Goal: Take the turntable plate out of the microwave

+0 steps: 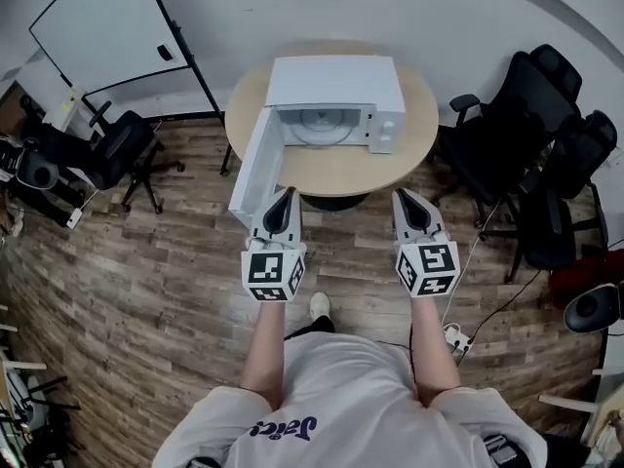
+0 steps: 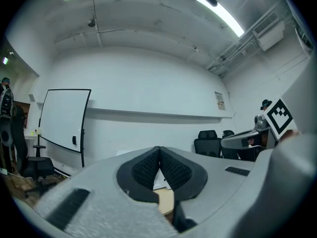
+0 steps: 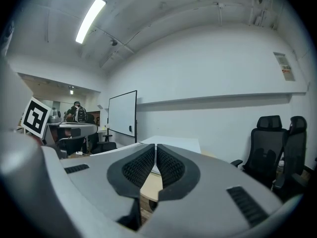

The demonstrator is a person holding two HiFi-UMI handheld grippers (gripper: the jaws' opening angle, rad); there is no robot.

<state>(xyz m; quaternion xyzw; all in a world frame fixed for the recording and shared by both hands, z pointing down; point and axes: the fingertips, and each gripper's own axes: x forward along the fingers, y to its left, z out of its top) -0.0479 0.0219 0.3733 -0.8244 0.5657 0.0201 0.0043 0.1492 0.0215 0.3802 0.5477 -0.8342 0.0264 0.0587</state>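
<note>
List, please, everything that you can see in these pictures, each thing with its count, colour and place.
microwave: one, white, open, on the table
turntable plate: one, pale, inside the microwave
table: one, round, light wood, centre
whiteboard: one, white, upper left
office chairs: at least three, black, two right of the table, one left
floor: wood planks, all around
left gripper: one, grey, jaws shut, empty, short of the table
right gripper: one, grey, jaws shut, empty, beside the left one

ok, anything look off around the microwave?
Nothing stands out. The microwave sits upright on the round table, its door swung open, the turntable plate lying flat inside. No spill or damage shows.
</note>
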